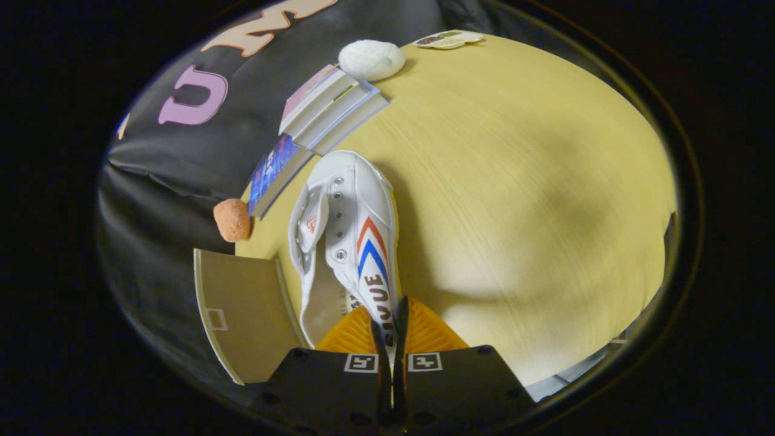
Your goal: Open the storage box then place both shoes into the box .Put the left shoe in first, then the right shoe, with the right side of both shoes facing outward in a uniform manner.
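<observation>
Fingers (392, 330) pinched tight on the side wall of the white sneaker (354, 227), near its heel, toe pointing away over the yellow wooden surface (521, 181). Brown box flap (242, 309) sits just beside them. Further out: an orange ball (232, 220), 3 stacked books (330, 109), then a white lump (371, 60).

Wide bare table (533, 181) lies open to the right of the white shoe (357, 230) clamped in the claw (390, 339). Left is crowded: box flap (242, 309), orange ball (232, 220), books (327, 112) & white lump (371, 59) along the wall.
</observation>
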The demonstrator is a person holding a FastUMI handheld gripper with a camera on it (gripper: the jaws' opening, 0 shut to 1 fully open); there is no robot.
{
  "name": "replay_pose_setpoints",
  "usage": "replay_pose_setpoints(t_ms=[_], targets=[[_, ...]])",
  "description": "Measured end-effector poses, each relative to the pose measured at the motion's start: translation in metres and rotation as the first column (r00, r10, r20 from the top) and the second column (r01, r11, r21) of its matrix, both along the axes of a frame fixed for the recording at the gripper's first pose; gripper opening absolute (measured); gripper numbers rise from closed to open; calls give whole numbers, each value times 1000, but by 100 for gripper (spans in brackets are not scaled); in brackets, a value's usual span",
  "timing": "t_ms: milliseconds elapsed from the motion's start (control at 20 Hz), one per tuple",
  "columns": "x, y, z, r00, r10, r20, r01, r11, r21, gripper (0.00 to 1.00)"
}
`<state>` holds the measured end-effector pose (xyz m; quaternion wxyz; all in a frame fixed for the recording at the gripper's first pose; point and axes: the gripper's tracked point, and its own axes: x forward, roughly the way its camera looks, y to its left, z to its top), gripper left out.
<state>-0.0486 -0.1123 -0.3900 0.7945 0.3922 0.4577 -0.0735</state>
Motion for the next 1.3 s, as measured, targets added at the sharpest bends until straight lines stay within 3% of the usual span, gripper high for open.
replay_pose_setpoints(t_ms=[300, 500, 750, 1050, 1300], targets=[[24, 62, 93, 979, 152, 138, -153, 988, -7, 3], [32, 139, 158, 918, 335, 211, -330, 942, -57, 3], [34, 221, 169, 849, 485, 211, -477, 874, -89, 3], [31, 244, 127, 836, 545, 61, -520, 823, -229, 4], [26, 244, 135, 893, 450, -33, -441, 855, -271, 5]])
